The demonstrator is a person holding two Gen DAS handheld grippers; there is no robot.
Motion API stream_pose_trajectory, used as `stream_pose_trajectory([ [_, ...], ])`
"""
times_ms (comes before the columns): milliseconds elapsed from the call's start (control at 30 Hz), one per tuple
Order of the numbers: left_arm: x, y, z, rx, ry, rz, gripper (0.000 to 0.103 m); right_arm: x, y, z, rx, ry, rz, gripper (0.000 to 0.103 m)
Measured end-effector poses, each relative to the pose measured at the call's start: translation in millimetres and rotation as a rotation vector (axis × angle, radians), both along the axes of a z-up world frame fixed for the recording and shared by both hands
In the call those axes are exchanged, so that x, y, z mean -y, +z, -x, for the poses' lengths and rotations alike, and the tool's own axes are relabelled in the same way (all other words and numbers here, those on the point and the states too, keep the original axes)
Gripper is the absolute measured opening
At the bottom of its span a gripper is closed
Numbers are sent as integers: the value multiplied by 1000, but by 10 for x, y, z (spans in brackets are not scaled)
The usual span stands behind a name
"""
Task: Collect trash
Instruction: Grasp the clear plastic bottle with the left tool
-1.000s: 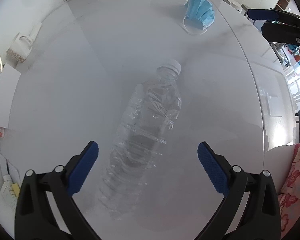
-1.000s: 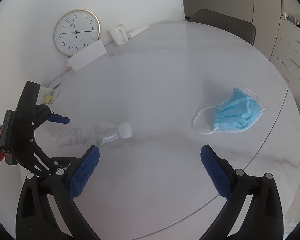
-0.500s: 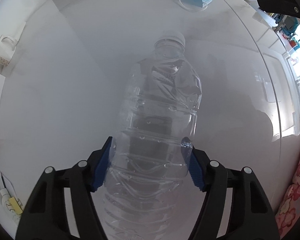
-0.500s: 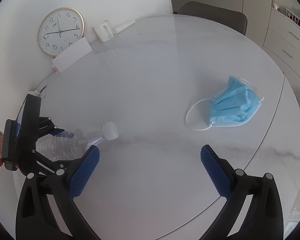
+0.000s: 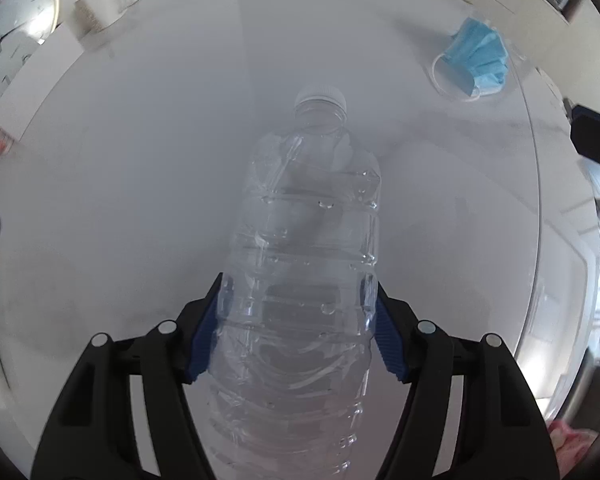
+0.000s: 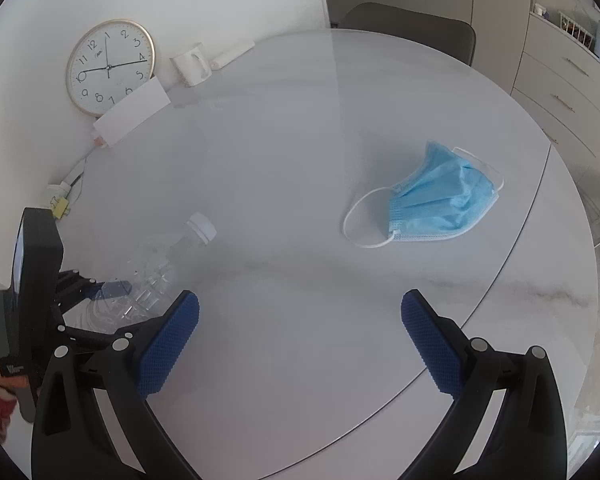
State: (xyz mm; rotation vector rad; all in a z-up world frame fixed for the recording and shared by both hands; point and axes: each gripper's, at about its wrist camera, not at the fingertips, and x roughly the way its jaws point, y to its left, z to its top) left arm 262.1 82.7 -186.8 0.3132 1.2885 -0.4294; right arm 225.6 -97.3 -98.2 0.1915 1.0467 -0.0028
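Note:
A clear, crushed plastic bottle (image 5: 308, 232) with a white cap lies on the round white table (image 6: 280, 140). My left gripper (image 5: 296, 320) is shut on its lower body, with a blue pad pressed into each side. In the right wrist view the bottle (image 6: 160, 264) and the left gripper (image 6: 100, 296) sit at the lower left, with a red sleeve behind them. A blue face mask (image 6: 436, 200) with white ear loops lies to the right; it also shows as the mask (image 5: 476, 60) far right in the left wrist view. My right gripper (image 6: 300, 336) hangs open over bare table, short of the mask.
A round wall clock (image 6: 110, 66), a white card (image 6: 134, 114) and a white mug (image 6: 192, 64) stand along the wall at the table's far left. Cables and a yellow clip (image 6: 64, 196) lie at the left edge. A grey chair (image 6: 408, 26) and drawers (image 6: 560, 80) stand beyond.
My left gripper came down over the bottle, shut on it and rolled, so the clock has come into its view. The right gripper sank slightly and stays open.

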Motion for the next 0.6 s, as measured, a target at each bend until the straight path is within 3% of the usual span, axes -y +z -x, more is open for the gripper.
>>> stream_pose_trajectory([
  [133,111,95,113,-43,172,92,64,142,6,66,-8,-38,-1,100],
  [233,243,107,150,-52,237,111,64,277,-1,102,-18,-73,6,101],
  [467,681,182,-43,-14,271,124,64,713,-72,83,-32,-195,-18,101],
  [600,860,64,-119,-1,262,76,64,895,-122,29,-31,-228,-20,101],
])
